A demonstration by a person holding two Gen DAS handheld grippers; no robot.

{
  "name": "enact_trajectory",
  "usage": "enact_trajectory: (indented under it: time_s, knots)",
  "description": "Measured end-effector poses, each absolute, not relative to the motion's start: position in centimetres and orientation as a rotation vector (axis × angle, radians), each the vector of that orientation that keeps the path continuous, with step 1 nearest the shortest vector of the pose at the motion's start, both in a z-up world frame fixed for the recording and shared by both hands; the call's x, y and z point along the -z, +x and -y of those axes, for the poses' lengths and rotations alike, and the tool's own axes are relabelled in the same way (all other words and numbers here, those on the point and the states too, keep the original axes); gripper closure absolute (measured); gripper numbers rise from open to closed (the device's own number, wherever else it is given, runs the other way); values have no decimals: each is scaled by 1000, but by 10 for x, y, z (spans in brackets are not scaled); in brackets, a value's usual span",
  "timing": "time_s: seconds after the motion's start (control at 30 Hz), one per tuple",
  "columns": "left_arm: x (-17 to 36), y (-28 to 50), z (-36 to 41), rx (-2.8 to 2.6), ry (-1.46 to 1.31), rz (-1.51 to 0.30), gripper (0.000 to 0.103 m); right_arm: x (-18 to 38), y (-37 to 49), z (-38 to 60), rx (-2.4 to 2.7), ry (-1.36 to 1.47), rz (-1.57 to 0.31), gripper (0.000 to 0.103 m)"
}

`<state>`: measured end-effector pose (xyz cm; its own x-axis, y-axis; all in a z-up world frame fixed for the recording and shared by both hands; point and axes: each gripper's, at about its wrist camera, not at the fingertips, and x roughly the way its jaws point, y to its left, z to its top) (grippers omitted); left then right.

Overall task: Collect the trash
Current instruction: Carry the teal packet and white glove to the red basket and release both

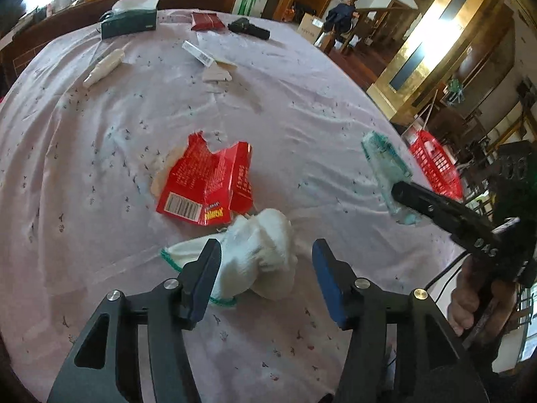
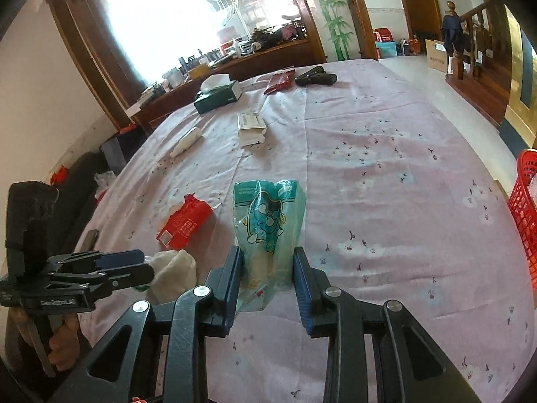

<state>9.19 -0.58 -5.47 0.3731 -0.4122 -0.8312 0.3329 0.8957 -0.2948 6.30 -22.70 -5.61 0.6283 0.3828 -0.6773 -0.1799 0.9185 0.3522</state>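
Observation:
A crumpled white glove with green trim (image 1: 258,252) lies on the pink cloth between the open fingers of my left gripper (image 1: 266,252); it also shows in the right wrist view (image 2: 173,275). A torn red carton (image 1: 208,184) lies just beyond it, also in the right wrist view (image 2: 184,223). A teal plastic snack bag (image 2: 268,225) lies with its near end between the open fingers of my right gripper (image 2: 268,268). In the left wrist view the bag (image 1: 386,164) sits under the right gripper (image 1: 402,194).
A red plastic basket (image 1: 436,168) stands off the table's right edge, also in the right wrist view (image 2: 525,211). Farther back lie a white tube (image 1: 104,67), white boxes (image 1: 208,60), a green tissue box (image 1: 131,20), a red packet (image 1: 206,20) and a black object (image 1: 248,28).

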Motion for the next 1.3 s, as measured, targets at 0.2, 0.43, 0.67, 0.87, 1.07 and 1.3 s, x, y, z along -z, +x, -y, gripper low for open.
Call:
enact_trajectory:
  time_s: [0.2, 0.43, 0.67, 0.87, 1.07, 1.3]
  knots:
    - [68, 96, 9, 435, -67, -1112, 47, 52, 63, 227, -363, 293, -815, 71]
    - [78, 102, 3, 427, -95, -1131, 68, 54, 93, 194, -500, 277, -842, 71]
    - [76, 97, -2, 466, -87, -1136, 79, 73, 135, 138, -638, 200, -932, 71]
    - [70, 84, -13, 557, -122, -1155, 83, 95, 147, 115, -625, 132, -991, 72]
    - [49, 63, -20, 588, -125, -1110, 83, 95, 147, 120, -615, 142, -989, 72]
    - [12, 48, -8, 598, -139, -1001, 83, 56, 111, 154, -572, 207, -882, 72]
